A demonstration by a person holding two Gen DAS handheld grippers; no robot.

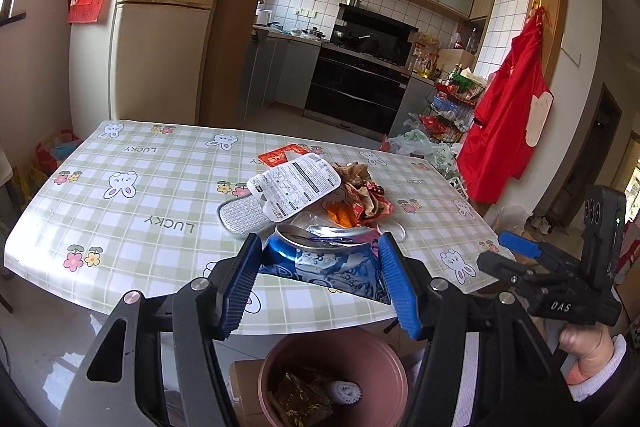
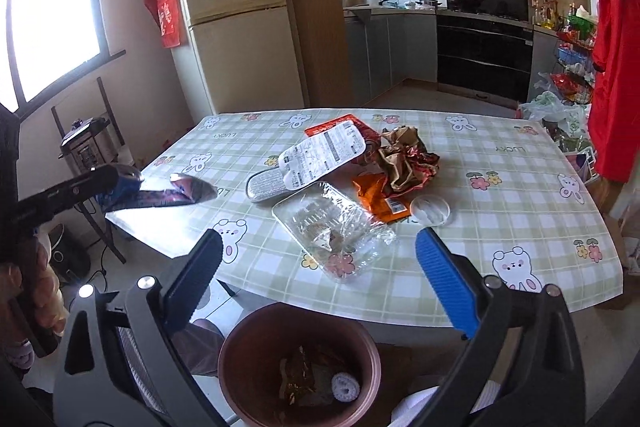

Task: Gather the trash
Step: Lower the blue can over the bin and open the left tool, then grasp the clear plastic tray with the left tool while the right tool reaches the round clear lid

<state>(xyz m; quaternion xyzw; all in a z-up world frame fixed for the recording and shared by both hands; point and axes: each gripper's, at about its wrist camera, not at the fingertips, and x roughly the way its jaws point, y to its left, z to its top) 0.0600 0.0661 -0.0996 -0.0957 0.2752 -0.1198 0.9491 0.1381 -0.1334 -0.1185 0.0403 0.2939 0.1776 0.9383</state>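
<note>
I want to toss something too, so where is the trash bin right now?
The brown bin stands on the floor just below the table's near edge, bottom centre in both wrist views, already holding some scraps.

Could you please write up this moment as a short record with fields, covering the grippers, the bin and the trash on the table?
left gripper: shut on a crushed blue can, held near the table's edge
right gripper: open, nothing between its jaws
bin: brown, on the floor below the table's near edge, some trash already inside
table: checked cloth with bears
trash on the table: clear tray, orange wrapper, crumpled brown wrapper, white label card, small round lid
</note>
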